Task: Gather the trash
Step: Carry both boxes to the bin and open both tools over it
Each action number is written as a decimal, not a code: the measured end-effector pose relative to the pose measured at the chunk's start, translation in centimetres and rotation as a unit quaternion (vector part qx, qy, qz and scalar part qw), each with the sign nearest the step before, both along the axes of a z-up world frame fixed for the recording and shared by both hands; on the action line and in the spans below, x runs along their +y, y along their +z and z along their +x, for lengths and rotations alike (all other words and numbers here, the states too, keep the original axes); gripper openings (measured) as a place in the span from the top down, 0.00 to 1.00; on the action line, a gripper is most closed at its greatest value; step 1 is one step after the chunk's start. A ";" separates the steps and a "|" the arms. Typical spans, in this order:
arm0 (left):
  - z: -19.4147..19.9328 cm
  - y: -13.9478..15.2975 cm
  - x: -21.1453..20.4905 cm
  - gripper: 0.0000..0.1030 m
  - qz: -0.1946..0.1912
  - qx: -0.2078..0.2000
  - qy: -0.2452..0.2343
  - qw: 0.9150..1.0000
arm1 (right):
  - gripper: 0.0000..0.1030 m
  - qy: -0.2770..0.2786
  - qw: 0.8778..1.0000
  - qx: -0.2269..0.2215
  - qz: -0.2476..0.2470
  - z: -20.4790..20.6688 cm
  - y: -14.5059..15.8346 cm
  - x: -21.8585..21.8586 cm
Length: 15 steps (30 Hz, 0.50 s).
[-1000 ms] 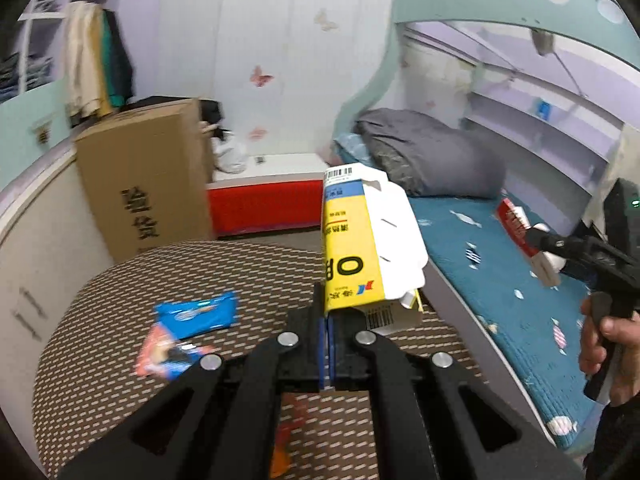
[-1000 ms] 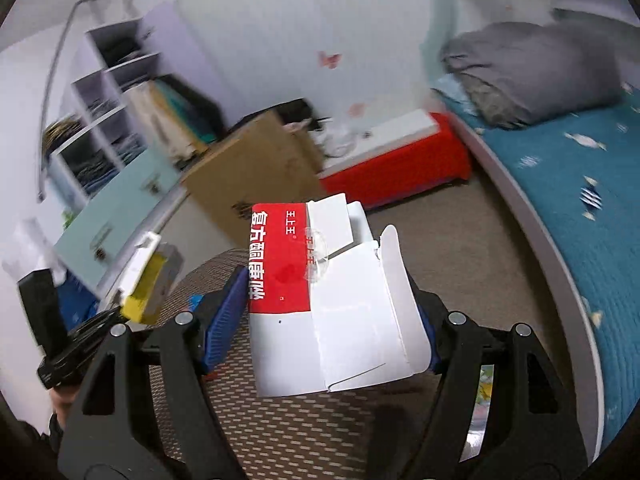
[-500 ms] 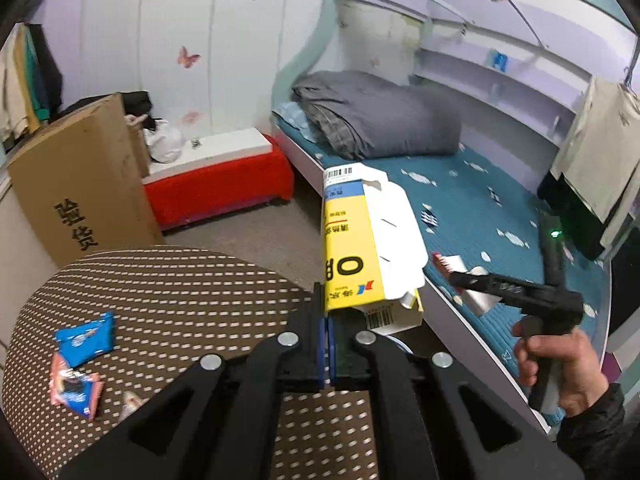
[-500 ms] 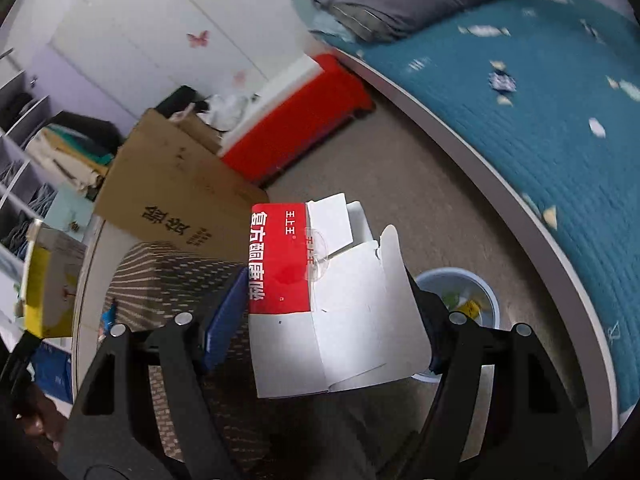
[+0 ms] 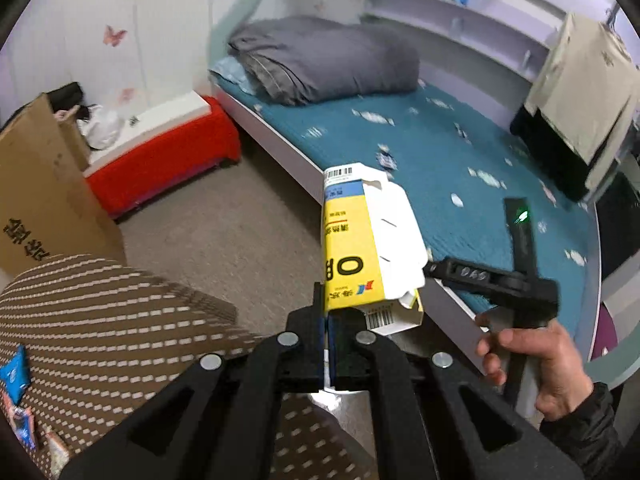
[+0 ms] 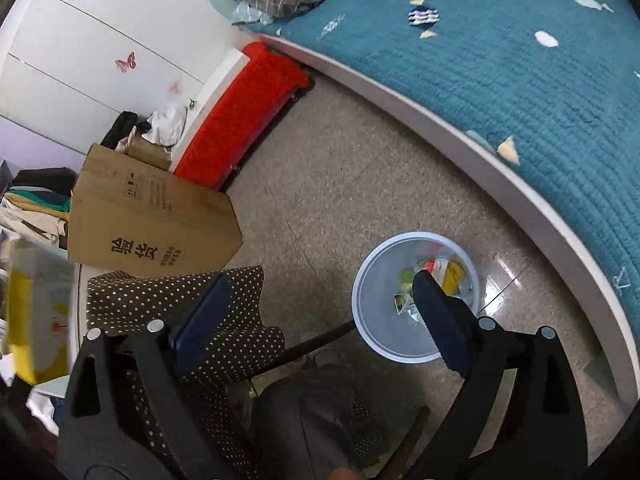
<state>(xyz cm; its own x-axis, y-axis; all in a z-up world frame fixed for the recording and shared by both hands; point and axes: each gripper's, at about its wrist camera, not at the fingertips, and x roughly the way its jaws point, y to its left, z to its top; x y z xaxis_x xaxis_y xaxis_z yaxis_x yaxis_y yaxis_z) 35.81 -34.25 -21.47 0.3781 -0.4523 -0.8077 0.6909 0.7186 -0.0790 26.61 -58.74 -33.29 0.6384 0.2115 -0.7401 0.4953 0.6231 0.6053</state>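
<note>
My left gripper (image 5: 327, 320) is shut on a flattened yellow and white carton (image 5: 362, 248) and holds it upright above the table edge. The carton also shows blurred at the left of the right wrist view (image 6: 36, 312). My right gripper (image 6: 320, 304) is open and empty, held above the floor. A white round trash bin (image 6: 376, 280) stands on the floor just beyond its right finger and holds several scraps of trash. The right gripper also shows in the left wrist view (image 5: 496, 276), held in a hand.
A table with a brown dotted cloth (image 5: 100, 320) carries blue and red wrappers (image 5: 16, 376) at its left edge. A large cardboard box (image 6: 148, 216), a red bench (image 6: 240, 120) and a bed with a teal cover (image 6: 520, 60) ring the floor.
The red and white carton has left my right gripper, which now stands open over the bin. Both grippers have swung from the table towards the floor beside the bed.
</note>
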 end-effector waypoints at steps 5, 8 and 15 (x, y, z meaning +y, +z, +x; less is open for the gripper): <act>0.3 -2.6 -3.8 0.99 0.032 0.025 -0.033 0.999 | 0.11 -0.019 0.999 -0.024 -0.011 -2.1 2.1 -1.1; 0.7 -4.0 -5.8 0.94 0.045 0.056 -0.058 0.996 | 0.10 -0.025 0.999 -0.035 -0.017 -2.9 3.2 -1.4; 1.5 -5.1 -5.5 0.09 0.058 0.056 -0.022 0.996 | 0.08 -0.030 0.998 -0.046 -0.027 -4.1 4.6 -0.8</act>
